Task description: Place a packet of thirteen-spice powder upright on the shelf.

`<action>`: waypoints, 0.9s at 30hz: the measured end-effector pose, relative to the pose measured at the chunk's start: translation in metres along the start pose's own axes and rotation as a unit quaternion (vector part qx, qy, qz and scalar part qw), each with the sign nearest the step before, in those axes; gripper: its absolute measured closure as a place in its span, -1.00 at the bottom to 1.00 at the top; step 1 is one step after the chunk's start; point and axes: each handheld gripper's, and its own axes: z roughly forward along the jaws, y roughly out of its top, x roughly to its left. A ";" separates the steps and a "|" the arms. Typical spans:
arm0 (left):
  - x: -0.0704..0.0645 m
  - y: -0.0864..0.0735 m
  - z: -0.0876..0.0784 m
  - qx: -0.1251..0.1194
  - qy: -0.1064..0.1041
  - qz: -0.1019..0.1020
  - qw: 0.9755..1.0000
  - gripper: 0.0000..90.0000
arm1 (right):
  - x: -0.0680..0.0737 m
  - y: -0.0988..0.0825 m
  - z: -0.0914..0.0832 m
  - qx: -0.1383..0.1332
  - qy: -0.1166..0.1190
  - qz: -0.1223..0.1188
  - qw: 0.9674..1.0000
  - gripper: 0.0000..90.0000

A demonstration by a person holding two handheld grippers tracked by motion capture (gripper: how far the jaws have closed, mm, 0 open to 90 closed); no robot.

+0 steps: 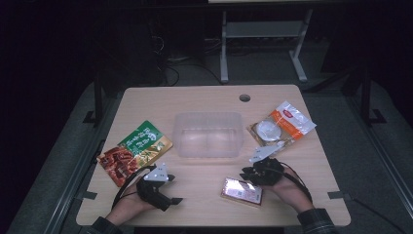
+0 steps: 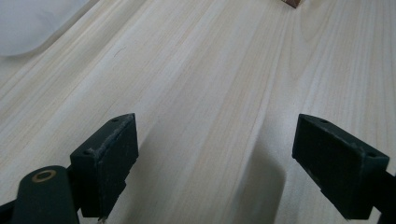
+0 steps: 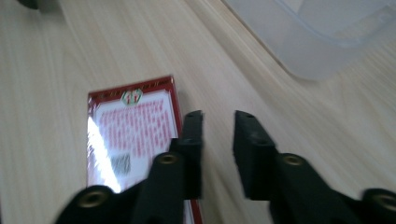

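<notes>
right gripper view has the right gripper (image 3: 217,140) at lower centre, jaws narrowly apart on nothing, red packet (image 3: 133,135) just left. left gripper (image 2: 215,163) jaws wide over bare table (image 2: 210,70).

I count three snack packs: one green (image 1: 135,152), one orange (image 1: 281,125), one red (image 1: 241,190); and one clear tub (image 1: 209,135).

We've got a pale wood-grain table (image 1: 204,100), a clear frosted tub (image 1: 208,135), a green-and-orange pouch (image 1: 135,151) with red-brown food printed on it, an orange-and-white packet (image 1: 282,123), and a glossy red-bordered white pack (image 3: 133,130) with red print. Both black grippers (image 1: 162,191) match.
</notes>
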 end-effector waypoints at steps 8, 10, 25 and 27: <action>-0.001 0.000 0.001 -0.001 -0.002 0.001 1.000 -0.69 | 0.006 -0.024 -0.027 -0.017 0.023 -0.014 0.999 -0.23; -0.001 0.000 0.002 0.001 -0.005 0.002 1.000 -0.69 | 0.010 -0.034 -0.028 -0.007 0.028 -0.025 0.999 -0.41; -0.004 0.001 0.006 0.001 -0.016 0.009 1.000 -0.69 | 0.020 -0.039 -0.012 0.015 0.057 -0.062 0.996 -0.60; -0.004 0.001 0.006 0.001 -0.016 0.011 1.000 -0.69 | 0.020 -0.039 -0.011 0.017 0.056 -0.063 0.996 -0.60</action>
